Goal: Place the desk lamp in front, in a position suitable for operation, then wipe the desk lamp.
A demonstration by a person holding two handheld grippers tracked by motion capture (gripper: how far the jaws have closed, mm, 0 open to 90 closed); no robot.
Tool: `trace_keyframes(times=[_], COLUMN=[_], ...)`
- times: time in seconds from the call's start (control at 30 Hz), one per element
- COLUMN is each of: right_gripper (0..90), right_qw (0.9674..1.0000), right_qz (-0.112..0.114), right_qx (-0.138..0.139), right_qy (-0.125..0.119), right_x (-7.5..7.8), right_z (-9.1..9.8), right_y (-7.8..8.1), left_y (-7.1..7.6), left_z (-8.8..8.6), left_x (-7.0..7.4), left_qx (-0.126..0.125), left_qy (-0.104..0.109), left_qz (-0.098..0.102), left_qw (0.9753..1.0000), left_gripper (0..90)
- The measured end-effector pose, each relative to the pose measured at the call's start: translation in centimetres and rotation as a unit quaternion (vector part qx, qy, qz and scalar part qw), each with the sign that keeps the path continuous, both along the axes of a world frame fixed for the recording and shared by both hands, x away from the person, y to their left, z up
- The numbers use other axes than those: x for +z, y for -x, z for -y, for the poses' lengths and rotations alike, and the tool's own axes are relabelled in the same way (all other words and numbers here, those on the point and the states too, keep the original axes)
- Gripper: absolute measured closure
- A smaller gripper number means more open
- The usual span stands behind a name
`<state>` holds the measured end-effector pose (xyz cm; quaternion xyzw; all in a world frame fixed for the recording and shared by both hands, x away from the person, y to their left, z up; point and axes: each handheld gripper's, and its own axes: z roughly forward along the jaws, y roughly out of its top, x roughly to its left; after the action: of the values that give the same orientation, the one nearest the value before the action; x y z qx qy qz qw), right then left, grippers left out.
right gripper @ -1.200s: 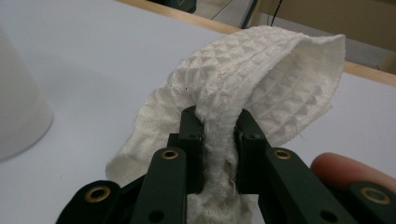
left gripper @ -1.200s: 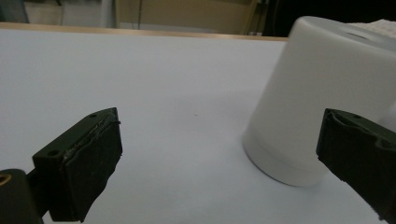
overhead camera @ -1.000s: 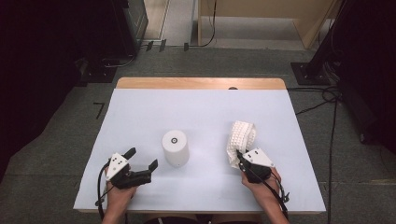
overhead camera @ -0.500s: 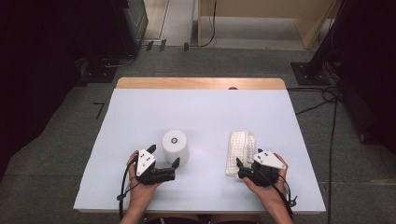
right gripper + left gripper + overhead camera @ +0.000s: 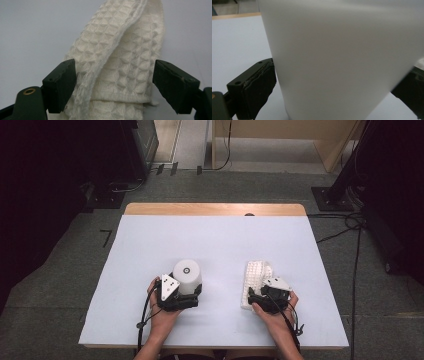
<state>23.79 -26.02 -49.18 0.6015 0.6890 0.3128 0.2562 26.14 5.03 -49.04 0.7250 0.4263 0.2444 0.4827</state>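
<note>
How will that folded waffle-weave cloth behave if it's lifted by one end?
The waffle-weave cloth would probably go floppy: its folded layers already sag and curl. It looks light, soft and grippy, so slipping seems unlikely. The loose fold may fall open, since the right tongs stand open around it.

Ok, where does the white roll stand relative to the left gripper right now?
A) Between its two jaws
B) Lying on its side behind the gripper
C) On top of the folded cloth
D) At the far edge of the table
A: in the left gripper view the white roll stands upright between the two black jaws, and the high view shows the left gripper right at its base, apart from the waffle cloth.
</note>
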Motion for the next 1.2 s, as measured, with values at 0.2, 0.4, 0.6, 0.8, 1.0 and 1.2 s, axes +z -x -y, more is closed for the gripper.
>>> trace_keyframes(times=[0.2,0.4,0.6,0.8,1.0,1.2], right_gripper=[26.0,47.8,75.5,76.1,75.8,75.3], right_qw=[0.9997,0.9994,0.9979,0.9959,0.9922,0.9821], right_qz=[-0.016,-0.006,0.008,0.038,0.076,0.118], right_qx=[0.014,0.033,0.061,0.073,0.087,0.14], right_qy=[0.008,0.002,-0.017,-0.038,-0.048,-0.046], right_x=[-0.2,-0.3,-0.2,0.3,1.8,5.3], right_z=[-0.1,-0.4,-0.4,-0.2,-0.3,-1.1], right_y=[0.0,0.4,1.0,1.4,2.1,2.2], left_y=[-0.4,-0.4,0.5,1.4,1.8,2.0], left_z=[0.3,0.2,-0.4,-0.3,0.4,0.6], left_x=[0.2,0.4,1.0,1.5,1.6,1.7], left_qx=[-0.009,-0.014,-0.047,-0.077,-0.093,-0.112], left_qy=[-0.012,-0.018,-0.01,-0.008,-0.017,-0.005], left_qz=[-0.004,-0.003,0.004,0.018,0.02,0.022], left_qw=[0.9999,0.9997,0.9988,0.9968,0.9953,0.9935], left_gripper=[7.1,8.3,8.6,8.6,8.6,8.6])
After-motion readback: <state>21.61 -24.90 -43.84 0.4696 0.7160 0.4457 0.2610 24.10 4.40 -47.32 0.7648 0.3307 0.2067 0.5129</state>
